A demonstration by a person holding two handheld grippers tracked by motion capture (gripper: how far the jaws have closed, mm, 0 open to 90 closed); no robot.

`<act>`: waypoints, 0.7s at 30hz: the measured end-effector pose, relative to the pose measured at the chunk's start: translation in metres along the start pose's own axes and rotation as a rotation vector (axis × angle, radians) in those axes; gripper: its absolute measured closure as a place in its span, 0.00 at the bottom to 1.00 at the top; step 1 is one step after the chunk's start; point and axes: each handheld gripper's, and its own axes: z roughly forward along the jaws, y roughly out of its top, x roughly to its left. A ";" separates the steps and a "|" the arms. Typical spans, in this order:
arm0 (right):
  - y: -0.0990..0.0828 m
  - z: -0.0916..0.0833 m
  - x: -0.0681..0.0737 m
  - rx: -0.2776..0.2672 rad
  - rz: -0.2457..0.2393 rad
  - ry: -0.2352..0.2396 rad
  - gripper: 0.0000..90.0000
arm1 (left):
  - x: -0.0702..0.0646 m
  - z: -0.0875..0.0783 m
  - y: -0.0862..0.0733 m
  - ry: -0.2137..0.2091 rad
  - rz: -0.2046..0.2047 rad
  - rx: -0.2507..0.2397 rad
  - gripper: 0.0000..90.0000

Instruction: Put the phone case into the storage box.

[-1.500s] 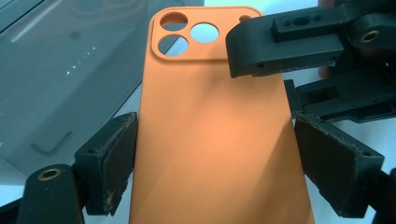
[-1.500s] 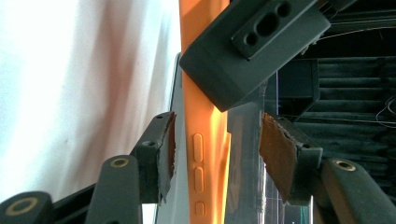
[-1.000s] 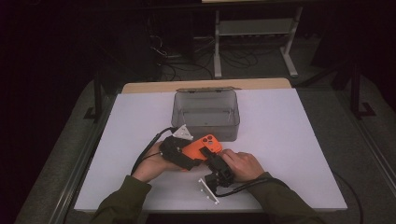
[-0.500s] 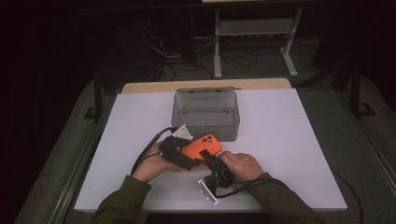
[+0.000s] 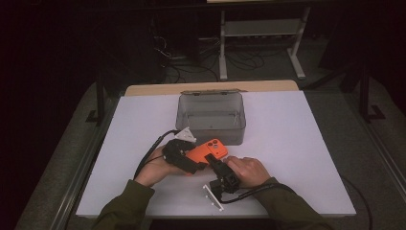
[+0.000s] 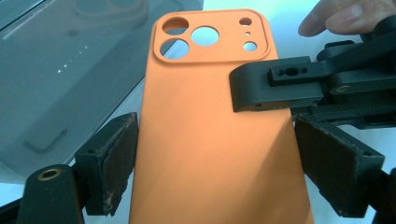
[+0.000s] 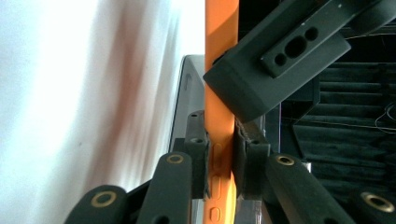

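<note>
Two tools are seen at the near middle of the white surface [image 5: 297,143], each held in one hand. One orange phone case [image 5: 207,151] is shared between them, just in front of the single grey metal box [image 5: 211,125], whose lid stands open at its far side. The right tool [image 7: 219,154] is pinched on the case's edge: in the right gripper view its two padded jaws are pressed against both faces of the thin orange edge. The left tool [image 6: 215,158] has its two jaws at either long side of the case [image 6: 210,140], the left pad touching that side; whether the right pad touches cannot be told. On the case's back, three large round camera openings and three smaller holes are counted. One small L-shaped hex key [image 6: 44,143] is seen lying inside the box.
</note>
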 end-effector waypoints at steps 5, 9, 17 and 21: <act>0.000 -0.001 0.000 0.000 -0.012 -0.006 0.87 | 0.000 0.000 0.000 -0.006 -0.002 -0.005 0.18; 0.000 -0.001 0.000 0.000 -0.027 -0.015 0.88 | 0.001 0.000 0.000 -0.011 -0.002 -0.005 0.18; 0.000 -0.002 0.000 0.000 -0.038 -0.026 0.88 | 0.002 -0.002 -0.001 -0.025 -0.010 -0.018 0.18; -0.001 -0.002 0.000 0.001 -0.045 -0.021 0.89 | 0.001 -0.005 -0.001 -0.038 -0.008 -0.052 0.20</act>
